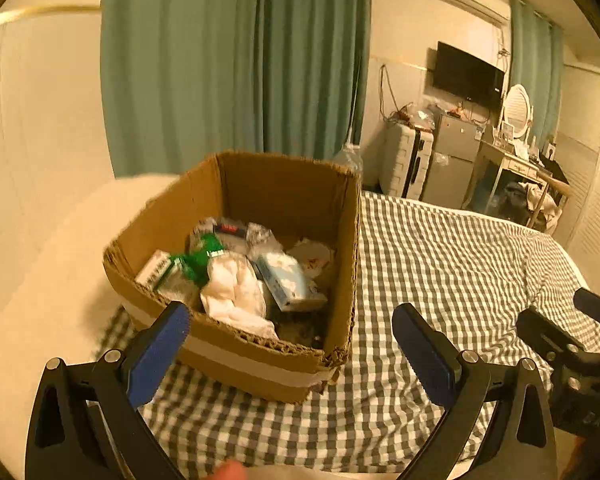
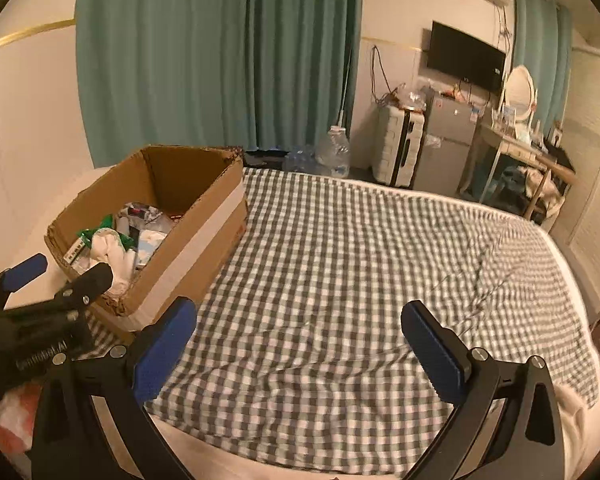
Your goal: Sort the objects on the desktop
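Observation:
A cardboard box stands on a green-and-white checked bed cover. Inside lie white crumpled cloth, a pale blue pack, green-and-white packets and other small items. My left gripper hangs open just before the box's near wall, nothing between its blue pads. My right gripper is open too, over bare checked cover to the right of the box. In the left wrist view the right gripper shows at the right edge, and the left gripper shows at left in the right wrist view.
Teal curtains hang behind the bed. Past the bed's far edge stand a water bottle, a white suitcase, a small grey fridge, a wall TV and a cluttered desk with a round mirror. Something red and white lies at lower left.

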The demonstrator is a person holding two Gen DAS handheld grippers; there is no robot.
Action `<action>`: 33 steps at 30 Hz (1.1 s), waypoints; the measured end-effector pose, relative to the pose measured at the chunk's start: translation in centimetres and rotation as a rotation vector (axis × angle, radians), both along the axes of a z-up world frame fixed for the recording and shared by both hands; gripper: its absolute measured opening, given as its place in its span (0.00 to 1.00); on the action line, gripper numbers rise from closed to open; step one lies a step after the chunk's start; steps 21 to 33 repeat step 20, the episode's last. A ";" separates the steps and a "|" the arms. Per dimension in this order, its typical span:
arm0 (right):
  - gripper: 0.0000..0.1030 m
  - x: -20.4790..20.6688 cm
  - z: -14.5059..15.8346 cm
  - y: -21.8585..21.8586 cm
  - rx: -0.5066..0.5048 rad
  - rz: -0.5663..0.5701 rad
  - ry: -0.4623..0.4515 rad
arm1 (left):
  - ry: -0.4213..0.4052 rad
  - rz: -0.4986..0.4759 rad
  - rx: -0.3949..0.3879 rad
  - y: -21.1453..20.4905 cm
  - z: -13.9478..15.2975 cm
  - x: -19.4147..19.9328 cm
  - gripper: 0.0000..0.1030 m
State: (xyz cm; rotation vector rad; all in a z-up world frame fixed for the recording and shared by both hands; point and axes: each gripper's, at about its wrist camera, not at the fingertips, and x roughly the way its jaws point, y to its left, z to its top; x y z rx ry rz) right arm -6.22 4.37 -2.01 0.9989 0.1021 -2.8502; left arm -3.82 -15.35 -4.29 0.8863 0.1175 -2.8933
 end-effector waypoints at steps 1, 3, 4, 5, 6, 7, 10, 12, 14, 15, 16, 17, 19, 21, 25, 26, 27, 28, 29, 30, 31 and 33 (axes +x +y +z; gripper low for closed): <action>0.99 -0.1 -0.2 0.0 -0.010 -0.007 -0.006 | 0.010 -0.003 -0.002 0.0 0.2 0.1 1.00; 0.99 -0.2 -0.8 0.0 -0.016 -0.020 -0.024 | 0.014 -0.001 0.006 -0.1 0.5 0.2 1.00; 0.99 -0.2 -1.1 -0.2 -0.017 -0.024 -0.032 | 0.015 -0.001 0.012 -0.2 0.6 0.2 1.00; 0.99 -0.3 -1.2 -0.2 -0.019 -0.029 -0.036 | 0.017 -0.001 0.018 -0.3 0.7 0.2 1.00; 0.99 -0.2 -1.4 -0.2 -0.027 -0.033 -0.034 | 0.020 -0.002 0.018 -0.4 0.7 0.2 1.00; 0.99 -0.2 -1.5 -0.1 -0.033 -0.038 -0.035 | 0.019 -0.002 0.016 -0.4 0.7 0.1 1.00; 0.99 -0.5 -1.6 -0.3 -0.039 -0.045 -0.046 | 0.010 -0.024 0.019 -0.3 0.5 0.1 1.00; 0.99 -0.5 -1.6 -0.4 -0.037 -0.042 -0.042 | 0.003 -0.022 0.004 0.0 0.3 0.0 1.00; 0.99 -0.5 -1.6 -0.6 -0.032 -0.040 -0.044 | 0.000 -0.021 0.000 0.0 0.1 0.1 1.00; 0.99 -0.5 -1.6 -0.6 -0.035 -0.037 -0.048 | 0.008 -0.024 0.009 -0.1 0.1 0.2 1.00; 0.99 -0.5 -1.6 -0.5 -0.038 -0.037 -0.049 | 0.012 -0.015 0.014 -0.2 0.0 0.3 1.00; 0.99 -0.5 -1.7 -0.5 -0.039 -0.039 -0.051 | 0.003 0.003 0.014 -0.3 -0.1 0.2 1.00; 0.99 -0.5 -1.7 -0.5 -0.040 -0.047 -0.051 | -0.009 0.022 0.015 -0.5 -0.1 0.1 1.00; 0.99 -0.5 -1.7 -0.4 -0.042 -0.051 -0.051 | -0.004 0.029 0.015 -0.6 -0.1 0.1 1.00; 0.99 -0.5 -1.7 -0.4 -0.042 -0.051 -0.051 | -0.004 0.029 0.015 -0.6 -0.1 0.1 1.00; 0.99 -0.5 -1.7 -0.4 -0.042 -0.051 -0.051 | -0.004 0.029 0.015 -0.6 -0.1 0.1 1.00; 0.99 -0.5 -1.7 -0.4 -0.042 -0.051 -0.051 | -0.004 0.029 0.015 -0.6 -0.1 0.1 1.00; 0.99 -0.5 -1.7 -0.4 -0.042 -0.051 -0.051 | -0.004 0.029 0.015 -0.6 -0.1 0.1 1.00; 0.99 -0.5 -1.7 -0.4 -0.042 -0.051 -0.051 | -0.004 0.029 0.015 -0.6 -0.1 0.1 1.00; 0.99 -0.5 -1.7 -0.4 -0.042 -0.051 -0.051 | -0.004 0.029 0.015 -0.6 -0.1 0.1 1.00; 0.99 -0.5 -1.7 -0.4 -0.042 -0.051 -0.051 | -0.004 0.029 0.015 -0.6 -0.1 0.1 1.00; 0.99 -0.5 -1.7 -0.4 -0.042 -0.051 -0.051 | -0.004 0.029 0.015 -0.6 -0.1 0.1 1.00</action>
